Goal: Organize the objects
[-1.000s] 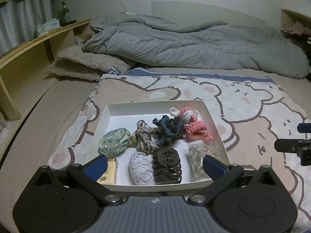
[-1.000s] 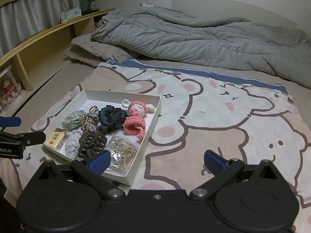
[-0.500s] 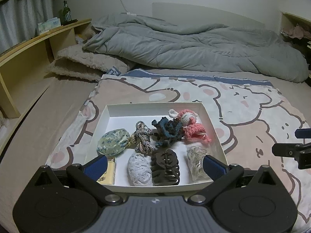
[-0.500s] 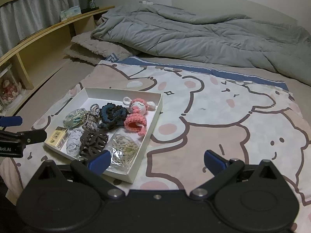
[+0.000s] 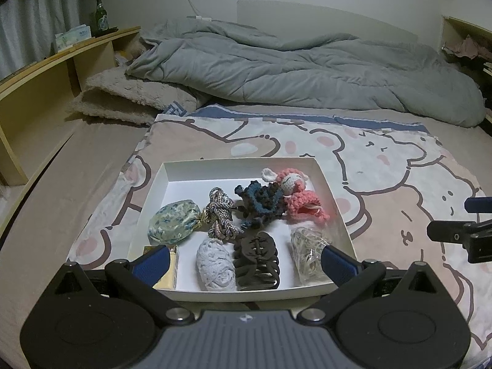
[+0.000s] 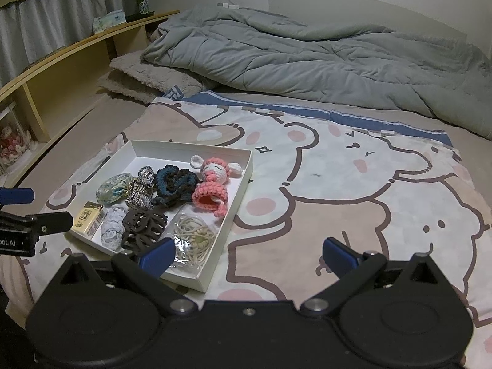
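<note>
On the bed, the tray [image 5: 333, 196] lies on the blanket [image 5: 384, 166]. In the tray, the doll [image 5: 299, 195] sits at 1 o'clock, the pouch [image 5: 173, 221] at 9, the hair clip [image 5: 256, 259] at 6, the small box [image 5: 167, 272] at 7. The duvet [image 5: 292, 70] lies behind, at 12.

tray [image 5: 333, 198]: matt white card, probably | doll [image 5: 299, 195]: crocheted yarn | quilt [image 5: 307, 70]: soft cloth

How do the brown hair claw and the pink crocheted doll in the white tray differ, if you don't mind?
The brown hair claw is dark, rigid-looking and toothed; the pink crocheted doll is soft yarn, pink with a white face. The claw lies in the tray's near row, the doll in its far right corner. Both lie loose in the white tray, ungripped.
</note>
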A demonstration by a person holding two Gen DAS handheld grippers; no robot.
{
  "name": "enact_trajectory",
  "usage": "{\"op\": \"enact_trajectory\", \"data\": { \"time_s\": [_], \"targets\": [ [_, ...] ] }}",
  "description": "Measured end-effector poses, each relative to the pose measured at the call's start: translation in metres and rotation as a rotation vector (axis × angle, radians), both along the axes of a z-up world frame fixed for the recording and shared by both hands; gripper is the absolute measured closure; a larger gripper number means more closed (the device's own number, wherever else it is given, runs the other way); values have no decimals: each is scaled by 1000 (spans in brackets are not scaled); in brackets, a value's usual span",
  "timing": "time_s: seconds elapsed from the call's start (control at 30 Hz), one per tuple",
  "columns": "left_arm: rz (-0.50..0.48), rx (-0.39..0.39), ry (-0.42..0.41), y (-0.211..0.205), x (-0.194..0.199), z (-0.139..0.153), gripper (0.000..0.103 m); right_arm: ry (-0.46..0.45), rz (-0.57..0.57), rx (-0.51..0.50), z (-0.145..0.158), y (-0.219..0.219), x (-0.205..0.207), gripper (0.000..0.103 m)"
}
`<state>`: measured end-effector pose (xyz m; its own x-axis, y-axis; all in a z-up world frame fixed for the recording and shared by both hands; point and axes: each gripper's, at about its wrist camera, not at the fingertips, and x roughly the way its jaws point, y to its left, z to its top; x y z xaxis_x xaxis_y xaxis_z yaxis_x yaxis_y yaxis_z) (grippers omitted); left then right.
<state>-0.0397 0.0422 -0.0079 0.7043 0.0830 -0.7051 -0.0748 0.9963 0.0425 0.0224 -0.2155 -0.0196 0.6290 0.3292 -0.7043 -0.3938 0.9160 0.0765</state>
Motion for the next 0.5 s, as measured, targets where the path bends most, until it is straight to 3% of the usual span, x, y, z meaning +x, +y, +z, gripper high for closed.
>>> {"op": "enact_trajectory", "data": {
  "time_s": [0.5],
  "targets": [
    [2, -3, 20, 0, 1, -3, 0, -9, 7, -18, 0, 2, -1, 0]
  ]
}}
